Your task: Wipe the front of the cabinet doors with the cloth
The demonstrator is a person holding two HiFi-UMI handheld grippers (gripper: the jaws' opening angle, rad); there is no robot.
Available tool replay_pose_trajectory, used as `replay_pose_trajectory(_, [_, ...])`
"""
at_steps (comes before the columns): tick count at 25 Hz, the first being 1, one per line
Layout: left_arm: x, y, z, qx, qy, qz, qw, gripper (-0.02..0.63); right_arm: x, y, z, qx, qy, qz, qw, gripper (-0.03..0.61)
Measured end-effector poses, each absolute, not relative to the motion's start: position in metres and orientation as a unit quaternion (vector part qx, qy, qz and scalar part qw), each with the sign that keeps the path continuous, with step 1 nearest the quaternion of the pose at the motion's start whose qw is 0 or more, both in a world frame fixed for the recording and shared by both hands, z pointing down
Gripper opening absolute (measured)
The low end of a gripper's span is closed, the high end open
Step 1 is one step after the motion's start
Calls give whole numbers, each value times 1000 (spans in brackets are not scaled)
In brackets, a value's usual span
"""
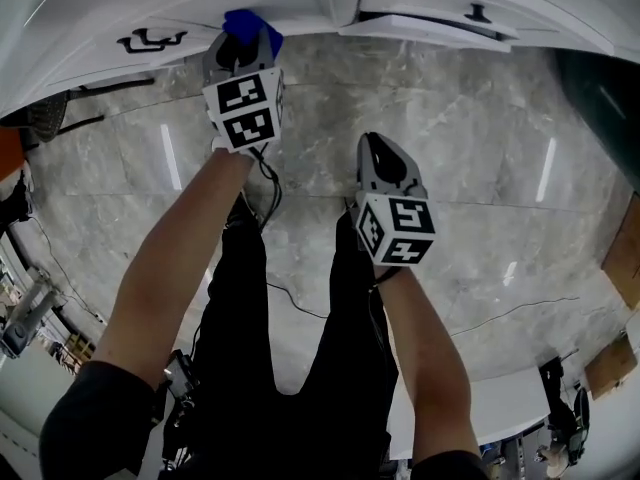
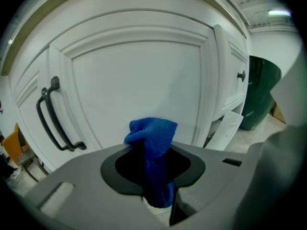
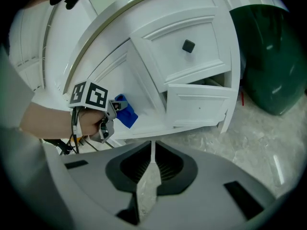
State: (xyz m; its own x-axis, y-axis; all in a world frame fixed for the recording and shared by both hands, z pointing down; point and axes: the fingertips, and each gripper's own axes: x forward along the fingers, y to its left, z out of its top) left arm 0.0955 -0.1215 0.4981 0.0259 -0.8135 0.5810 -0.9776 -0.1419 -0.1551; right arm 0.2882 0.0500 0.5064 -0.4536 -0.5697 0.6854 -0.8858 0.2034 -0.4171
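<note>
Blue cloth (image 2: pixel 152 138) pinched in the left tool (image 1: pixel 244 40), arm stretched toward the cabinet door (image 2: pixel 139 85) — right tool (image 1: pixel 380 153) closed, empty, held back.

A dark green bin (image 3: pixel 268 51) stands on the glossy grey marble floor (image 1: pixel 450 138); brown cardboard pieces (image 1: pixel 623 253) sit nearby.

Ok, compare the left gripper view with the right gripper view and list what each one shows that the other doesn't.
Only the left gripper view: the black bar handles on the door, and a close look at the left gripper shut on the blue cloth.
Only the right gripper view: the right gripper, its fingers together with nothing between them, and the hand holding the left gripper.
Both: the blue cloth, the white cabinet, the dark green bin and a black knob.
</note>
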Motion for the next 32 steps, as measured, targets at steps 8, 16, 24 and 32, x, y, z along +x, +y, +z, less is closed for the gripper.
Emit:
replay_pose_trajectory(8, [200, -129, 508, 756, -580, 273, 133, 107, 365, 58, 539, 520, -712, 426, 204, 29])
replay_pose_trajectory(16, [223, -120, 504, 786, -538, 279, 124, 107, 384, 56, 538, 544, -688, 443, 186, 29])
replay_pose_trajectory(24, [170, -93, 505, 786, -541, 267, 136, 107, 306, 52, 540, 510, -712, 442, 193, 29])
replay_pose_trajectory(32, [31, -71, 537, 728, -595, 303, 153, 107, 202, 41, 522, 460, -760, 409, 206, 29])
